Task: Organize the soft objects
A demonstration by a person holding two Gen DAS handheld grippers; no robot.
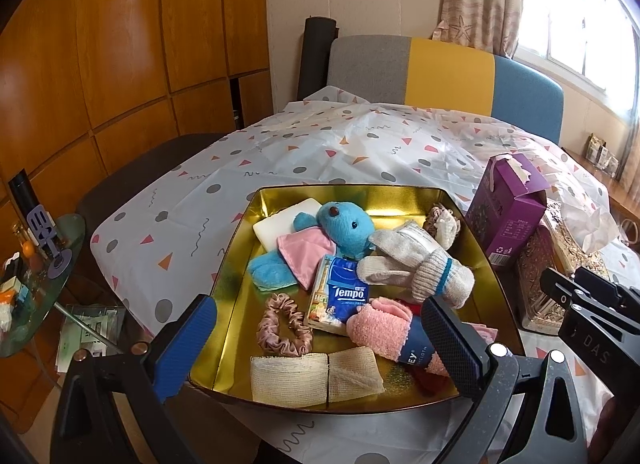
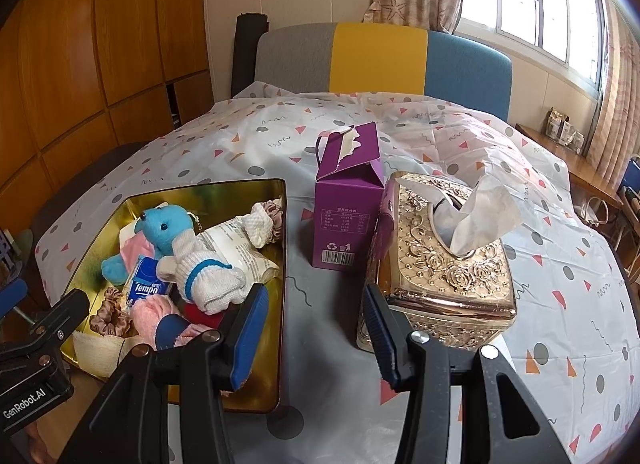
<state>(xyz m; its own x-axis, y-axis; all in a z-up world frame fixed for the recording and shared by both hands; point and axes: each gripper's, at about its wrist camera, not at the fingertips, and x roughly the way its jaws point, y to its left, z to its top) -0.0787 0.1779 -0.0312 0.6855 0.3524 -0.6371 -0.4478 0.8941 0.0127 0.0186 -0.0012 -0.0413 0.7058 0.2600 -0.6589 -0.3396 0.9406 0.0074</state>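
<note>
Soft objects, from blue plush bear (image 1: pixel 347 232) and knitted sock (image 1: pixel 420 270) down to tissue pack (image 1: pixel 340 296) and scrunchie (image 1: pixel 284 326), lie heaped in the gold tin (image 1: pixel 224 260) on the bench (image 2: pixel 332 324). Both tongs, left (image 1: pixel 320 348) and right (image 2: pixel 316 328), hover agape and empty; this fits gathering finished or sorting ahead.

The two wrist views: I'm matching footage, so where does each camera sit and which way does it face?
Left wrist: on the left hand-held gripper, looking down over the gold tray of soft things; both open fingers show.
Right wrist: on the right hand-held gripper, facing the table between tray and ornate tissue box; open fingers show.
Shared: tray, blue teddy, purple carton.
</note>
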